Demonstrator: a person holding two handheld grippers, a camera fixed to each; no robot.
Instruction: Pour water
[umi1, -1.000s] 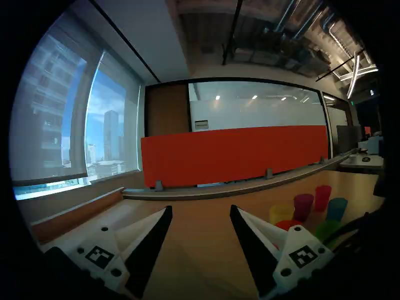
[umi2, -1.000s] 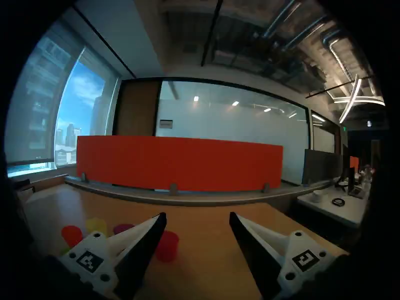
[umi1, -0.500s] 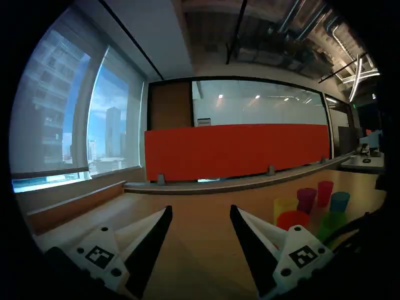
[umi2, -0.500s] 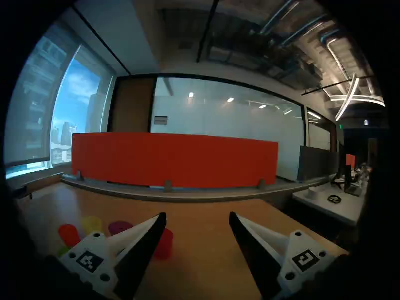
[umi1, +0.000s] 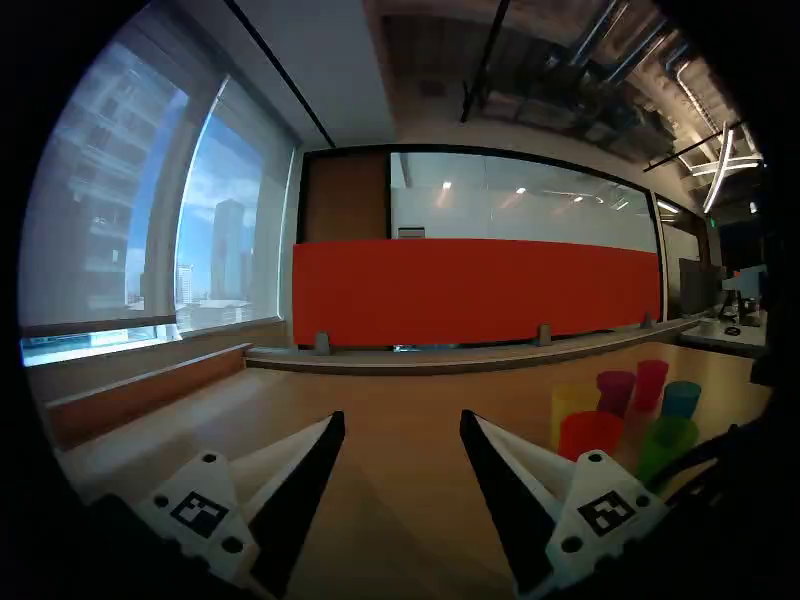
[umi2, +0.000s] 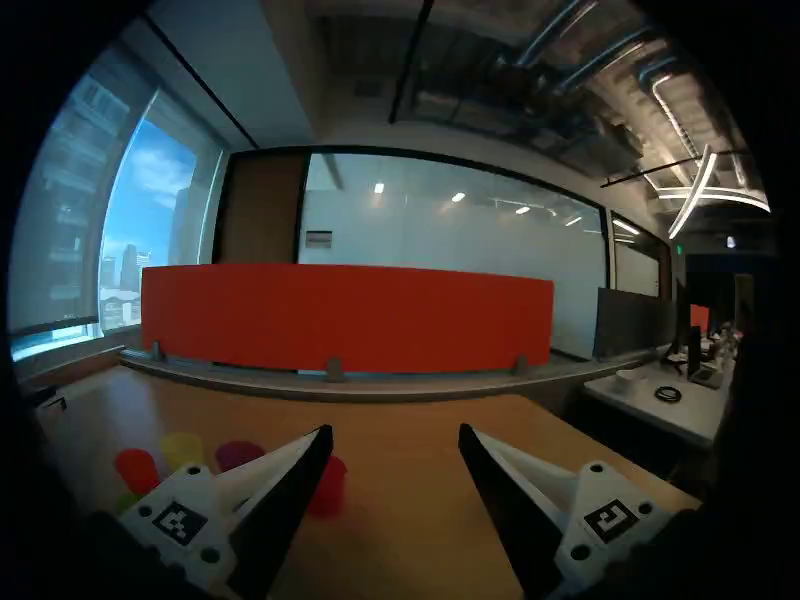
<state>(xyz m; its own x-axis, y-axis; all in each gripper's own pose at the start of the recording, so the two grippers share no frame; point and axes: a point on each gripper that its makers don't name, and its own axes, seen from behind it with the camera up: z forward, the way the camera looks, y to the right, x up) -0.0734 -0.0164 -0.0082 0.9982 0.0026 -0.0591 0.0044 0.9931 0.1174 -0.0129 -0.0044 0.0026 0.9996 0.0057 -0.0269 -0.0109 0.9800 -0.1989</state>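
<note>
The left gripper (umi1: 400, 418) hangs empty, jaws spread wide, holding nothing; the right gripper (umi2: 395, 432) is likewise wide apart and empty. The cups (umi1: 620, 410) stand in a tight cluster on the wooden desk (umi1: 400, 395), on the near side of the orange-red divider panel (umi1: 470, 290) and well short of it; in the right gripper view the cluster sits before the panel's left end as that view shows it, a red cup (umi2: 330, 485) nearest the right gripper. Whether any cup holds water cannot be told.

Handling, as judged: the cups look like thin plastic, light, smooth-walled, easily squeezed or tipped; take hold mid-wall, across the width, closing gently; a filled one would slop if jerked. Neighbours stand close, so an outer one, such as the red-orange cup (umi1: 590, 435), offers the cleanest approach.

Clearance: bare wood lies between cluster and panel, ample for lifting and tilting; toward the panel's far end the desk edge gives way to a neighbouring desk (umi2: 660, 405); pours belong well inside that edge.
</note>
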